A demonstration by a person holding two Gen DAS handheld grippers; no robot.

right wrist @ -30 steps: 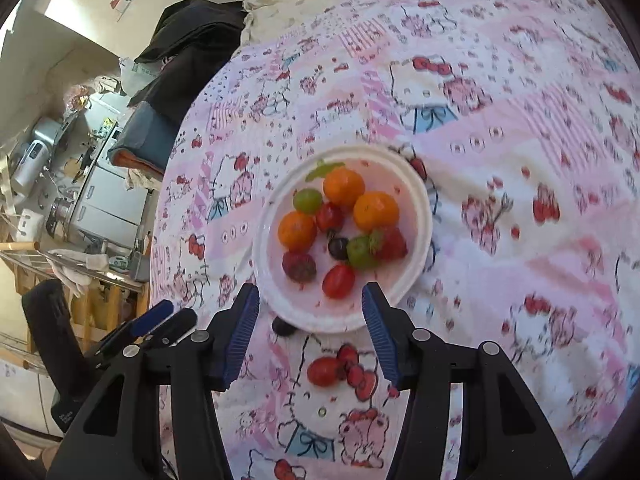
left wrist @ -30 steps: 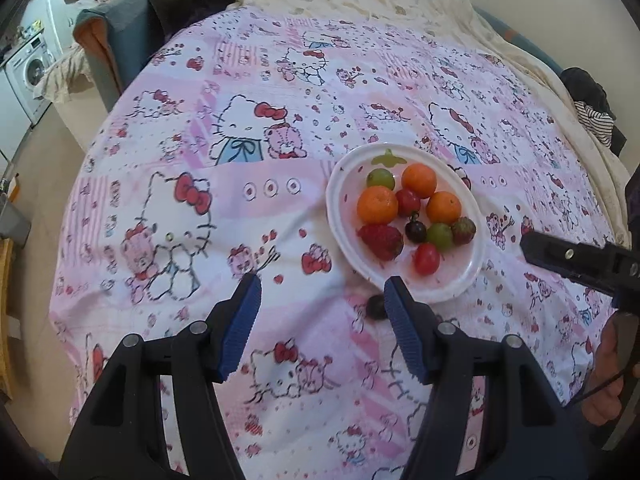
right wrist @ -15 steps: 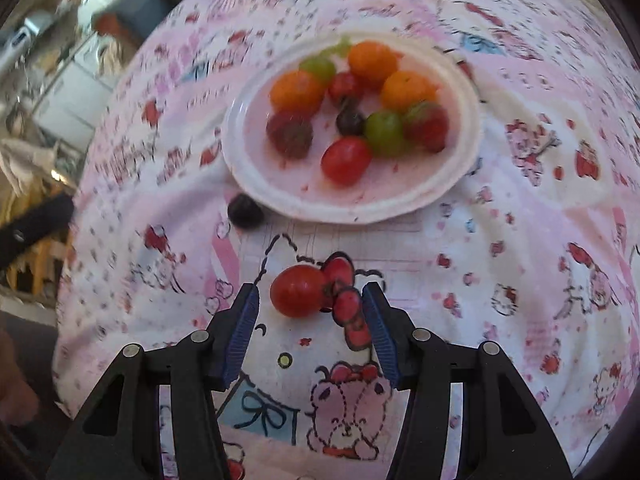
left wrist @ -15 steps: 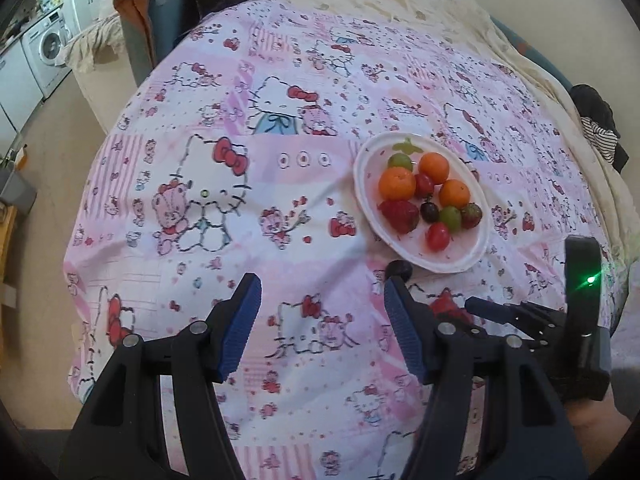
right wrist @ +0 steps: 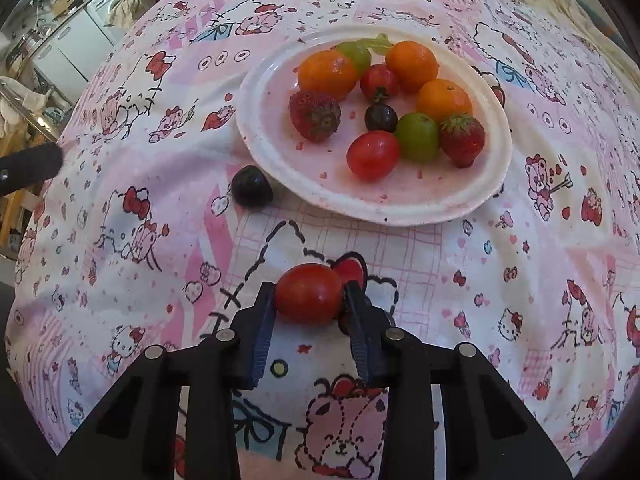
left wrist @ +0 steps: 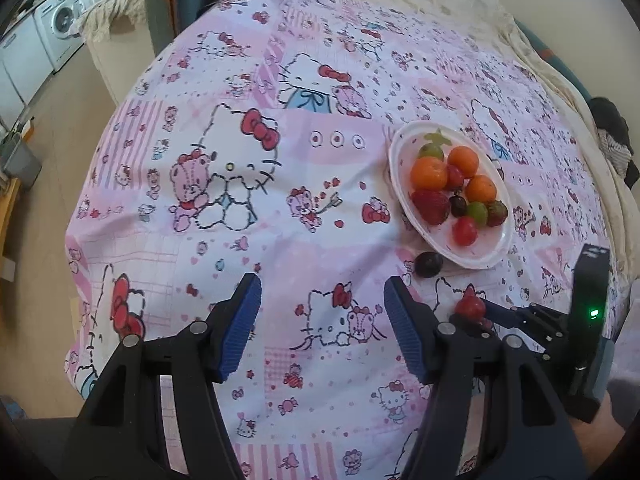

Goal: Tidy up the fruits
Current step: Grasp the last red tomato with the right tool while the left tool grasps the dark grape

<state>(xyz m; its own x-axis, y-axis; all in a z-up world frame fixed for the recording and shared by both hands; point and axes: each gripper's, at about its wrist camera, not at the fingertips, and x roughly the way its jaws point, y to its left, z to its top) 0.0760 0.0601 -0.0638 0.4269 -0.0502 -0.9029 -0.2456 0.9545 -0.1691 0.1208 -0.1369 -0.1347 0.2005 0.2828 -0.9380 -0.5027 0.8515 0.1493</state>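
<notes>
Right gripper (right wrist: 309, 298) has just been closing, and its blue pads now press on both sides of a red cherry tomato (right wrist: 309, 294) that lies on the printed bedsheet (right wrist: 160, 200), just short of the white plate (right wrist: 460, 208). In the left wrist view the same tomato (left wrist: 470, 307) shows between those fingertips, with the bedsheet (left wrist: 280, 240) under it.

Beside the plate's near rim, touching or almost touching it, a dark grape (right wrist: 252, 186) sits on the cloth. On the plate lie three oranges, two strawberries, two green grapes, a dark grape and two red tomatoes, loosely heaped rather than sorted.

Judging by this, most of the fruit is already gathered on the plate; the pinched tomato and the loose dark grape appear to be what is left to bring in. The tomato is gripped but not visibly lifted off the sheet.

Left gripper (left wrist: 320, 320) hangs over bare sheet with its jaws spread about halfway and nothing between them, well apart from the plate (left wrist: 400, 184) and nearer the loose grape (left wrist: 429, 265). Both tools point steeply down at the bed. Part of a hand (left wrist: 596, 432) shows behind the right tool.
</notes>
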